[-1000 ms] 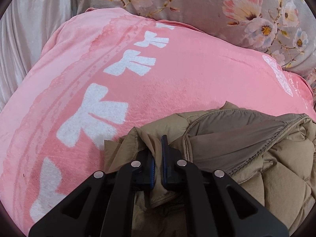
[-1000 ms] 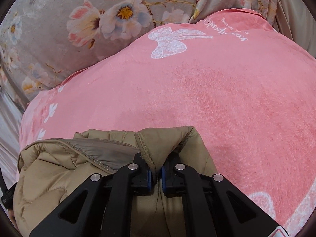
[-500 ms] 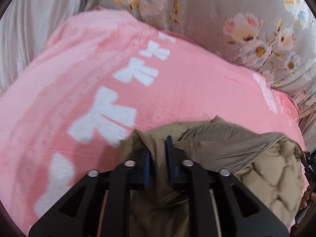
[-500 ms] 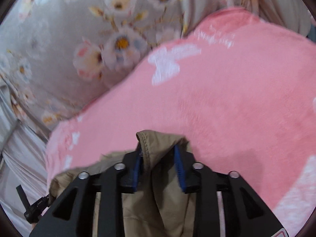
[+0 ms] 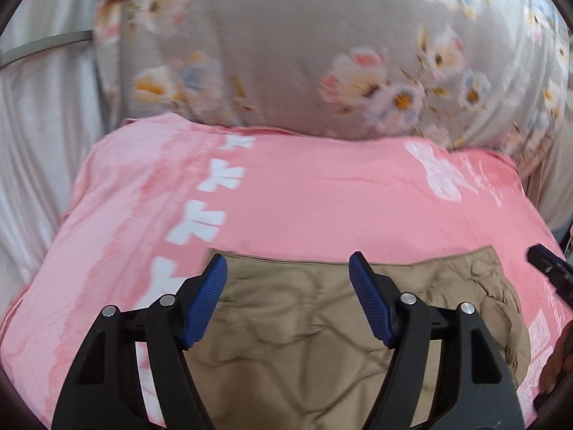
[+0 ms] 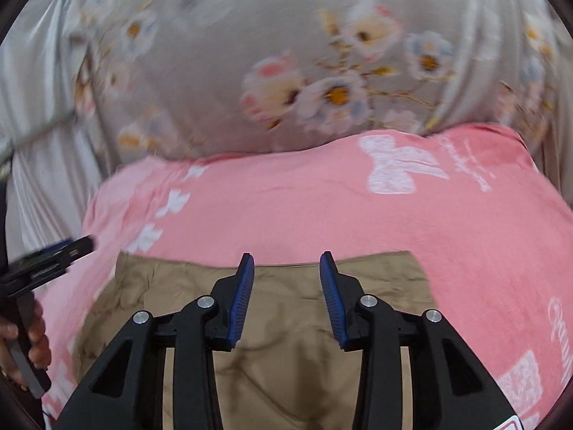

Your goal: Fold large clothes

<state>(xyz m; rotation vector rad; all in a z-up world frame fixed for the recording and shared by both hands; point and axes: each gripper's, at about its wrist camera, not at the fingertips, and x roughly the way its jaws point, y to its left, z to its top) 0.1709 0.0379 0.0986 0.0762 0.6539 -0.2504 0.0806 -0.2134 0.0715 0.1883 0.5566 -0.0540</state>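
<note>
Left wrist view: left gripper (image 5: 288, 268) jaws wide apart, just been opening, nothing pinched between; khaki quilted jacket (image 5: 304, 326) lies below them in lower centre of frame, on pink blanket (image 5: 322, 197). Right gripper (image 6: 286, 268) also parted, free of cloth. Jacket looks folded to compact rectangle, far edge straight; perhaps one more fold left. Bare blanket above jacket and at both sides; floral quilt (image 6: 322, 71) bounds upper frame.
</note>
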